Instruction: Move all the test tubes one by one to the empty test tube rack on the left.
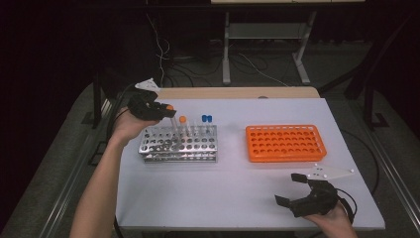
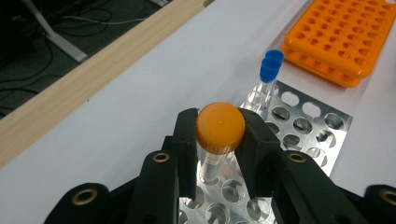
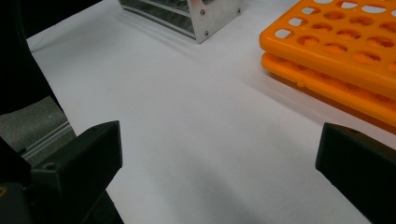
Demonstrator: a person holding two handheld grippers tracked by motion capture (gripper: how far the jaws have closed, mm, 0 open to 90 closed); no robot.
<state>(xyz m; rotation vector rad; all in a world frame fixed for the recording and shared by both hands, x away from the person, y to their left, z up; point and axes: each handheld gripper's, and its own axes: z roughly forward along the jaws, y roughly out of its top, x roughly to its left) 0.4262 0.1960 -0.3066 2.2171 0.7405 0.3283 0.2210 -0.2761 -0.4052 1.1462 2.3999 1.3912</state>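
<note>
My left gripper point(image 1: 166, 110) sits at the far left corner of the metal rack point(image 1: 179, 144), jaws clamped on an orange-capped tube point(image 2: 219, 128). In the left gripper view the pads press just under the cap on both sides; the tube body points down over the rack's holes. Cannot tell whether its tip is seated in a hole.

Next along the rack: a second orange-capped tube point(image 1: 183, 120), upright in the back row. Just right of it, two blue-capped tubes point(image 1: 206, 119) side by side, also upright.

Right of the metal rack, apart from it, the orange rack point(image 1: 286, 142) lies on the white table point(image 1: 223, 193).

My right gripper point(image 1: 296, 189) is near the table's front right corner, jaws spread wide, nothing between them, white surface beneath.
</note>
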